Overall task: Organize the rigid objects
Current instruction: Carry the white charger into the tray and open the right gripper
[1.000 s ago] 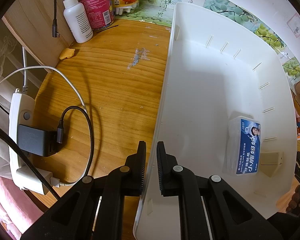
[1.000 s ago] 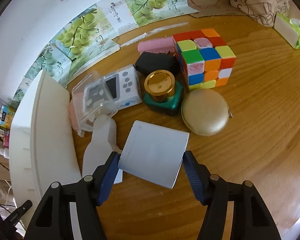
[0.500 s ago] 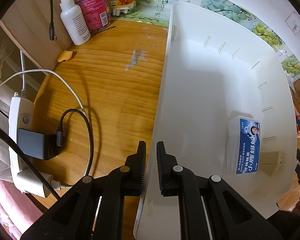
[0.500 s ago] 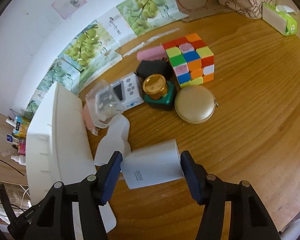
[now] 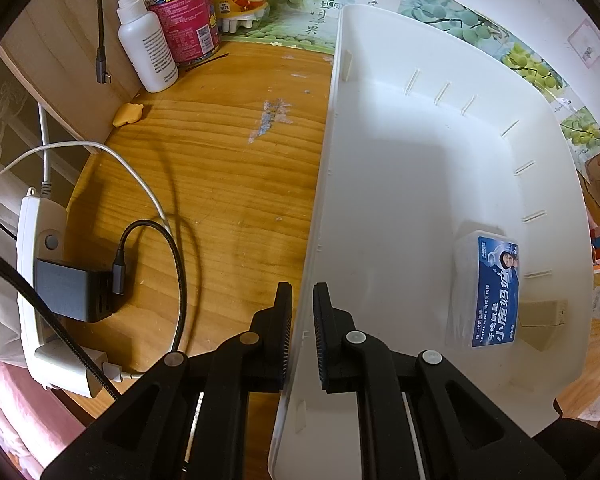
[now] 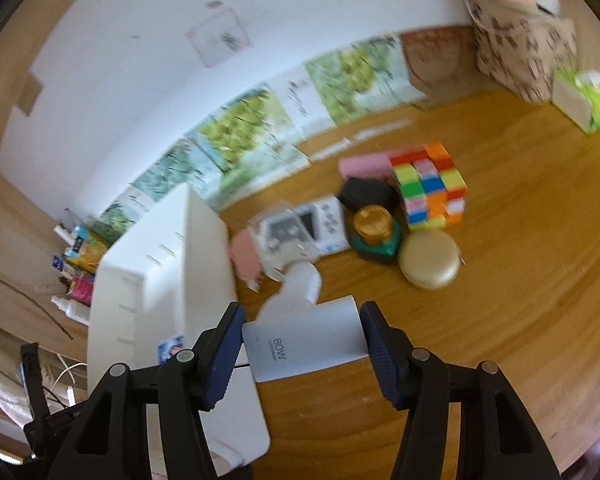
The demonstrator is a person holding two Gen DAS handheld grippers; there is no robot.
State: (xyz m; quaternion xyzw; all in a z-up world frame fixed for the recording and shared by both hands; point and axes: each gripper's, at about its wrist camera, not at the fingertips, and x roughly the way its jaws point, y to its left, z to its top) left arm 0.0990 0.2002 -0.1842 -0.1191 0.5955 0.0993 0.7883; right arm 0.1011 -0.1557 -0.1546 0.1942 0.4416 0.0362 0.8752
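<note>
Carrying a white charger block (image 6: 306, 338), pinched between the pads of the right gripper (image 6: 302, 354), clear of the table and just right of the white bin (image 5: 400, 184). Left gripper (image 5: 302, 336) clamped on the bin's near wall, steadying it. Next, by judgement: swing left over the rim, lower beside the floss box (image 5: 486, 292), release.

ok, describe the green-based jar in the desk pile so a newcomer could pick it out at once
On the wooden desk, find the multicoloured puzzle cube right of the white plastic bin. In front of it, beside the round gold case, sits the small dark green jar. It alone has a shiny gold round lid; the black pouch behind it has none.
</note>
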